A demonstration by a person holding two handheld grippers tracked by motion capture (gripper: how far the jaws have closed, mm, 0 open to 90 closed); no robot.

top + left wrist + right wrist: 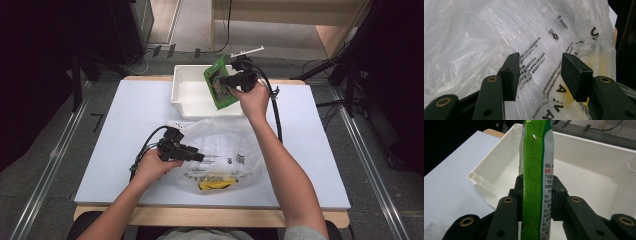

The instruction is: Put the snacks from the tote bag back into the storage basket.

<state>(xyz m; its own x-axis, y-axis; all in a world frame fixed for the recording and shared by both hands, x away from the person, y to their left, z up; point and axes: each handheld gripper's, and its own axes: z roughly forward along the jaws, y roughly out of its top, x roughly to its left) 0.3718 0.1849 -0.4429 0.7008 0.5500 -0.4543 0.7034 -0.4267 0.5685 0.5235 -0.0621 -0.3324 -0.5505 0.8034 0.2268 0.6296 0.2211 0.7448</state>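
While the right gripper (223,81) hangs over the white plastic bin (186,95) at the far edge of the table (120,145), its jaws are clenched on a green snack packet (220,85), which hangs above the bin's right half, tilted, with its lower end close to the bin's floor. In the right gripper view the green snack packet (537,170) stands edge-on between the two black jaws of the right gripper (535,195), pinched on both sides, with printed text running down its right face and pale swirl lines on the green. Behind it lies the white plastic bin (584,167), and the pale table (446,185) lies to the left of the bin's rim.

The left gripper (200,156) rests nearer the person, on the left side of a clear plastic bag (225,145) that lies crumpled on the middle of the table. Its jaws stand apart, released, holding nothing. In the left gripper view the left gripper (539,72) points at the clear plastic bag (479,37), whose wrinkled film carries black printed text and a small symbol. Something yellow (215,184) shows through the bag at its near end. Both of the person's forearms reach in from the near edge of the table.
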